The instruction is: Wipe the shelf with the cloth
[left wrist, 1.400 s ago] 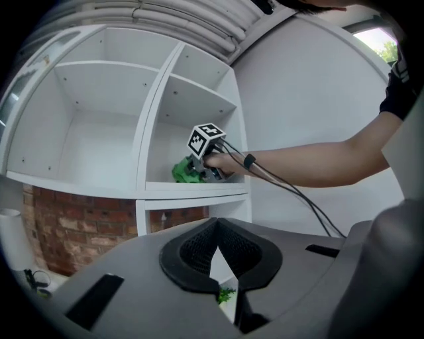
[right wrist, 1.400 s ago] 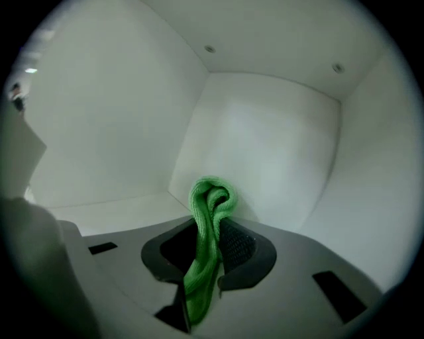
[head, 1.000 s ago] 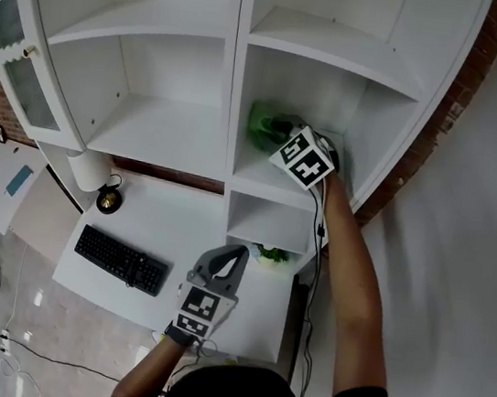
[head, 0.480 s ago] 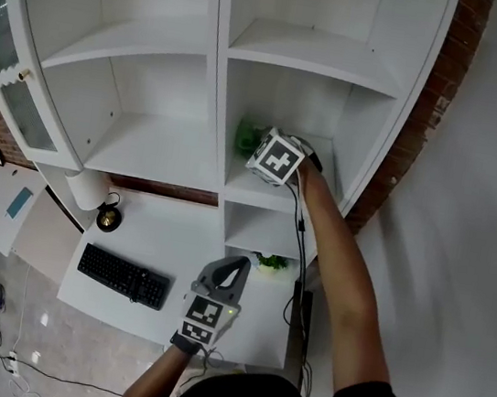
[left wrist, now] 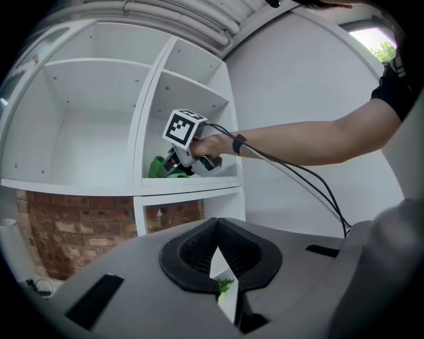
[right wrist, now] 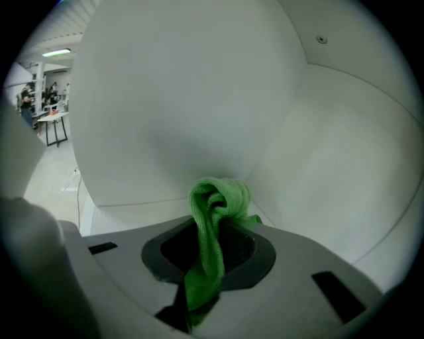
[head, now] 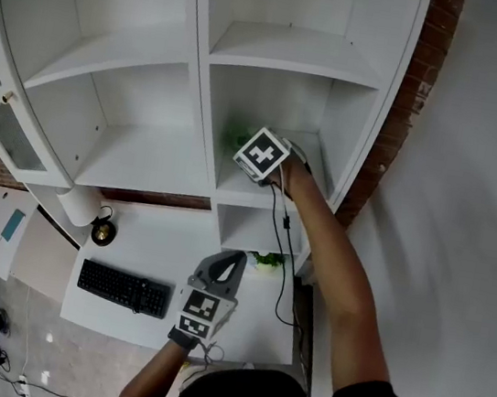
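cloth (head: pixel 236 136): mostly hidden behind marker cube (head: pixel 263 153) | cabinet door (head: pixel 0 124): cut by left edge

2 tools: left tool (head: pixel 238 258), right tool (head: pixel 240 148); 1 cloth (right wrist: pixel 212 198); 1 shelf (head: pixel 143 159); 1 keyboard (head: pixel 122 287).

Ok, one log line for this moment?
right gripper: shut on cloth, inside shelf compartment | left gripper: shut, empty, held below the shelf

Black keyboard (head: pixel 121 287) on white desk (head: pixel 170 228); small green plant (head: pixel 267 260) nearby; brick wall (head: pixel 407 106) right.
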